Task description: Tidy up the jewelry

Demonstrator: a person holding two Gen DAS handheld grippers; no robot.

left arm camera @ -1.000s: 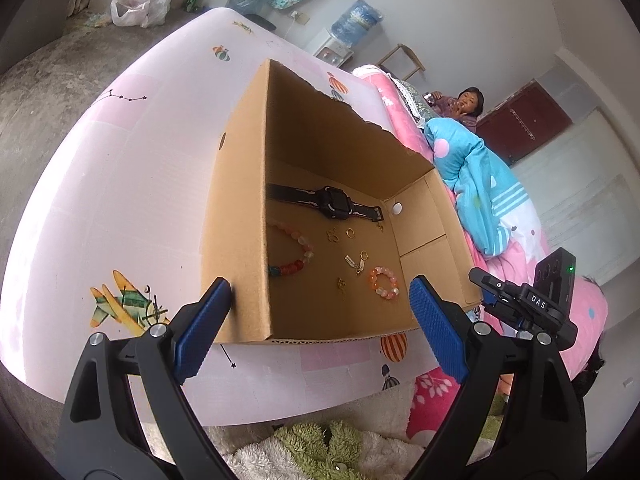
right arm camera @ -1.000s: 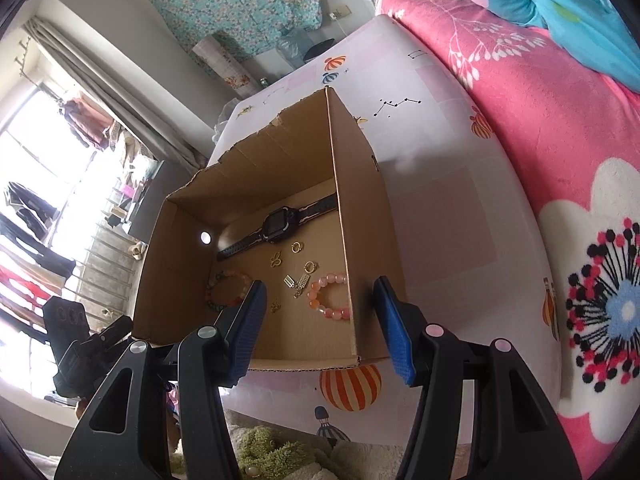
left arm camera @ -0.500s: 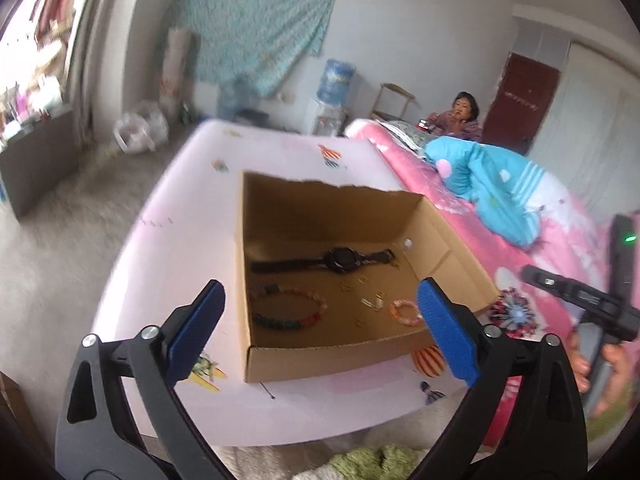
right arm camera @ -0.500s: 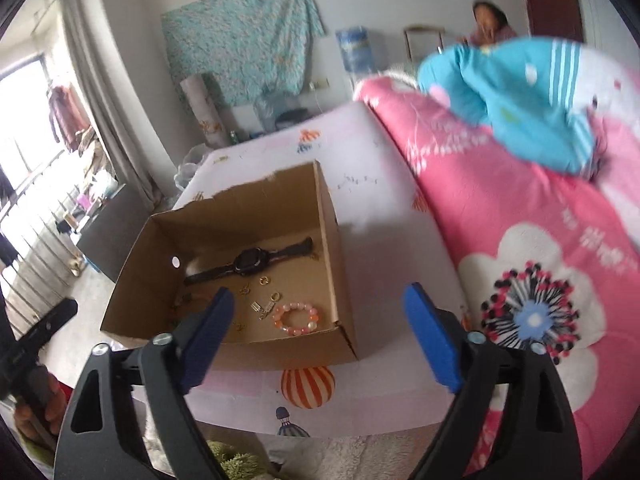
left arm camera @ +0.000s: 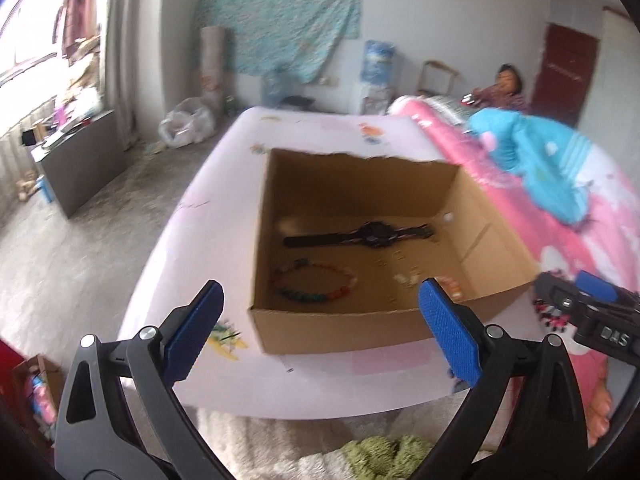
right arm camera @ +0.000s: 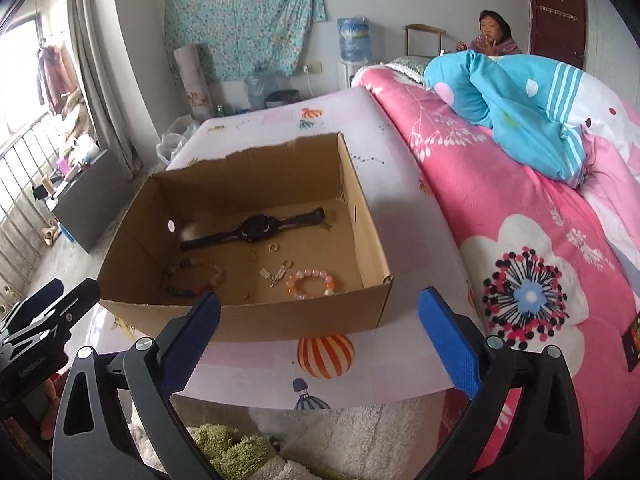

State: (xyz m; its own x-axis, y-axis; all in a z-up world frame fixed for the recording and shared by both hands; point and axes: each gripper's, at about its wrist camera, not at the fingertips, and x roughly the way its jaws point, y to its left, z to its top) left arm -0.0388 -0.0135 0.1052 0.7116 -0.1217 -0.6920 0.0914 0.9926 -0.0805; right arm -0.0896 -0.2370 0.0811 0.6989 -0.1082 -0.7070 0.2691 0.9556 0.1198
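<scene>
An open cardboard box (right arm camera: 248,324) (left arm camera: 340,332) stands on the pink bed sheet. Inside lie a black watch (right arm camera: 256,229) (left arm camera: 360,236), a multicoloured bead bracelet (right arm camera: 192,280) (left arm camera: 312,284), a pink bead bracelet (right arm camera: 310,283) and several small gold rings and earrings (right arm camera: 276,272). My left gripper (left arm camera: 320,328) is open and empty, held back in front of the box's near wall. My right gripper (right arm camera: 320,332) is open and empty, also back from the near wall. Each gripper shows at the edge of the other's view.
A pink floral quilt (right arm camera: 520,240) and a blue blanket (right arm camera: 520,112) lie right of the box. A person (right arm camera: 492,36) sits at the far end. A fluffy white and green rug (right arm camera: 240,452) lies below the bed edge. Grey floor and a cabinet (left arm camera: 80,164) are at left.
Both grippers have pulled back and up from the box, so more of the room shows. The right gripper's jaws have opened wider. The jewelry has not moved.
</scene>
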